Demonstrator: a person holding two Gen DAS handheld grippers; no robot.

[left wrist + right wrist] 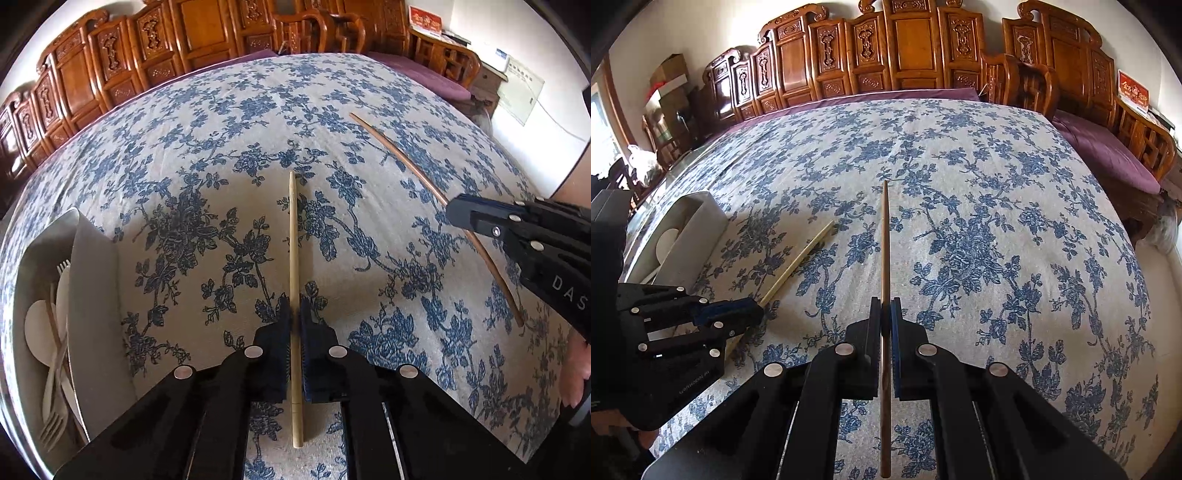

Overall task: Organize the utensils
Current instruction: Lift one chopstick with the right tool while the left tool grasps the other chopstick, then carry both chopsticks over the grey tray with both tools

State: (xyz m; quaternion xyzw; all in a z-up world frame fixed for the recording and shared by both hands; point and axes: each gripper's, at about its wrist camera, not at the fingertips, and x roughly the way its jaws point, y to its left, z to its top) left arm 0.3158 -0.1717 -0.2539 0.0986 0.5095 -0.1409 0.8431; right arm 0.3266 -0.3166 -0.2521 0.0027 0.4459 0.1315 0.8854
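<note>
My left gripper [294, 314] is shut on a pale bamboo chopstick [293, 240] that points straight ahead over the floral tablecloth; it also shows in the right wrist view [798, 264]. My right gripper [885, 314] is shut on a dark brown chopstick [885, 240], seen from the left wrist view [410, 162] running diagonally at the right. A white utensil holder [92, 314] stands at the left with a pale fork [55, 406], spoons and a chopstick inside; it also shows in the right wrist view [698, 221]. The left gripper shows in the right wrist view [753, 310], the right gripper in the left wrist view [454, 212].
The table [997, 221] is covered by a blue floral cloth. Carved wooden benches [905, 55] with purple cushions [1108, 155] line the far and right sides. Boxes [668, 85] and clutter stand at the far left.
</note>
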